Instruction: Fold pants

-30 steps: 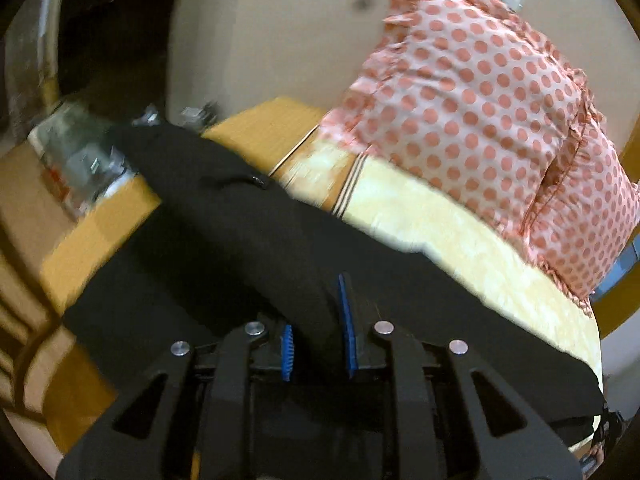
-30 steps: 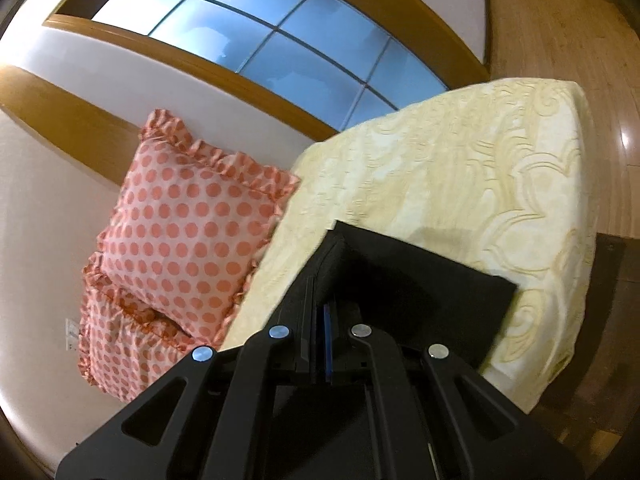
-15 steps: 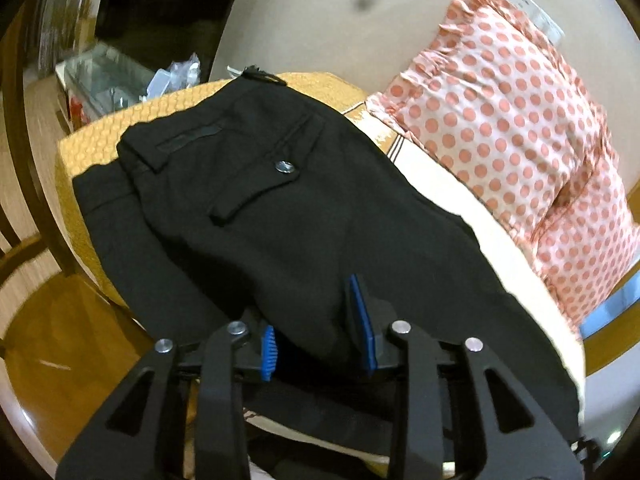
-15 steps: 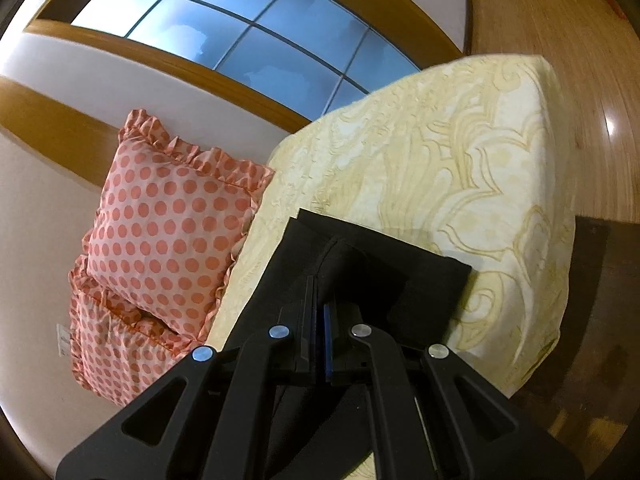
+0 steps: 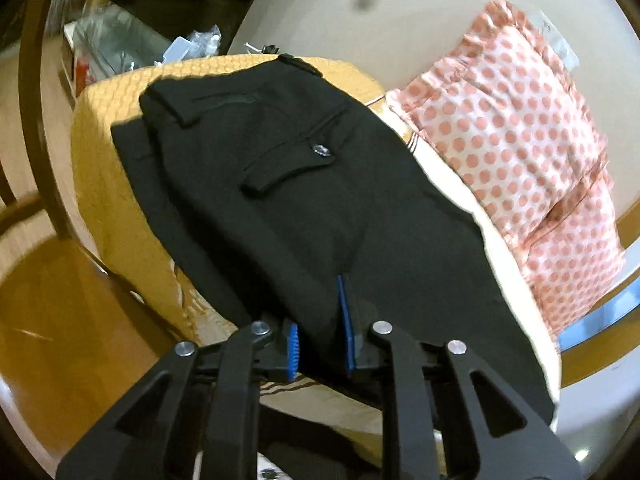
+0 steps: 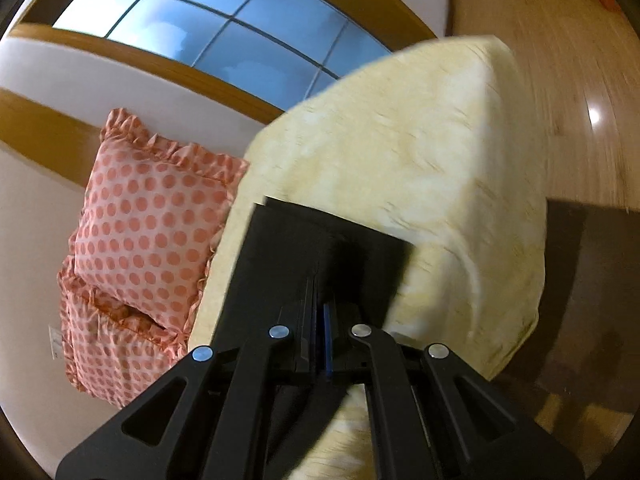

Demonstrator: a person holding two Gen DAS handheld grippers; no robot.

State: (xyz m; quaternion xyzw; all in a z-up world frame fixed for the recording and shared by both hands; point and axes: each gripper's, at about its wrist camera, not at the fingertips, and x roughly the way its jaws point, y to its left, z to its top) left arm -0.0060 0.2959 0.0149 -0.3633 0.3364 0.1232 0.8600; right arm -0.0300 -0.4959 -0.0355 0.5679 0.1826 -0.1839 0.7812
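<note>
Pants (image 5: 288, 184), one pair, pinched by two claws; two dotted pillows (image 5: 516, 128).

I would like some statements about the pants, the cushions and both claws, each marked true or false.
1. The black pants lie on the yellow-covered bed. True.
2. The right claw is wide open. False: it is shut on the pants' hem end.
3. The cushions are plain blue. False: pink with dots.
4. The left claw has black cloth between its blue pads. True.
5. The back pocket button faces up. True.
</note>
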